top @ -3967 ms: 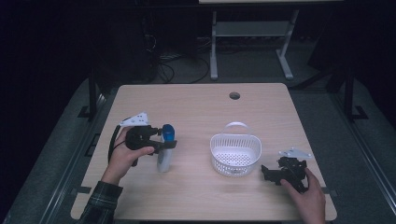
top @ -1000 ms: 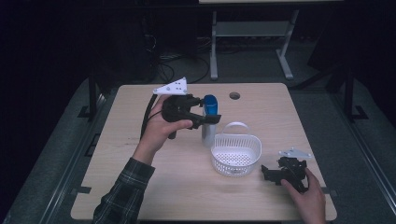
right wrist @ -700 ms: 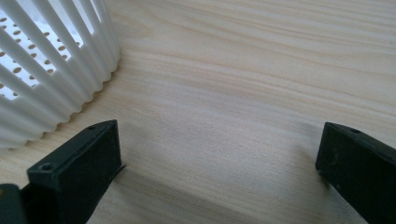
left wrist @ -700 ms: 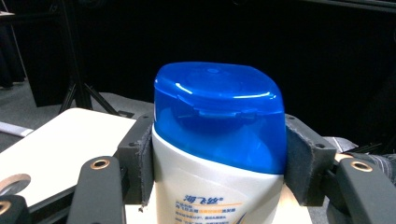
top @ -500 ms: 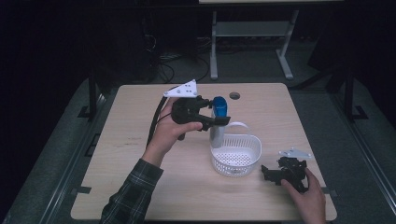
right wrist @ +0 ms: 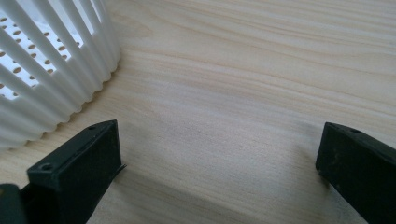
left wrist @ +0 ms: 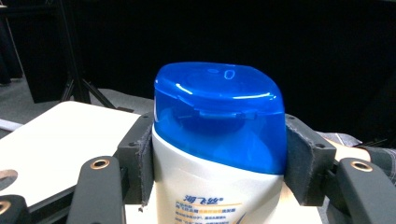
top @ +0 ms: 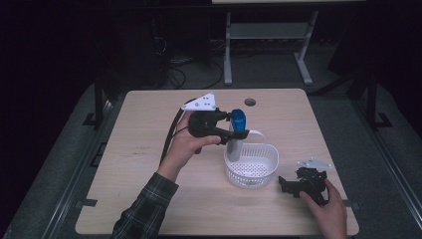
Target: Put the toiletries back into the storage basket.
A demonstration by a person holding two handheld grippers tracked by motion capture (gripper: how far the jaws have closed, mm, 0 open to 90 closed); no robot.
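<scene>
Here we see the left tool [top: 238,125] clenched on a white shampoo bottle [top: 235,142] with a blue cap [top: 239,119]; in the left gripper view its pads [left wrist: 140,163] press the bottle [left wrist: 215,186] on both sides just below the cap [left wrist: 219,116]. We find the bottle upright, held above the near-left part of a white slotted basket [top: 259,172], its lower end at or just inside the basket's rim; whether it touches the basket we cannot tell. A grey three-cornered plate [top: 200,102] sits on top of the left tool, and a cable [top: 168,142] trails from it toward the sleeve [top: 144,209].

The right tool [top: 286,185] rests on the bench [top: 149,124] just beside the basket's right side, its jaws released and wide apart over bare wood, with the basket's ribbed wall [right wrist: 51,74] near the left jaw. Nothing lies between the bottle and the basket's open top. A round hole [top: 250,102] marks the bench's far edge, and a metal stand [top: 268,35] rises behind it.
</scene>
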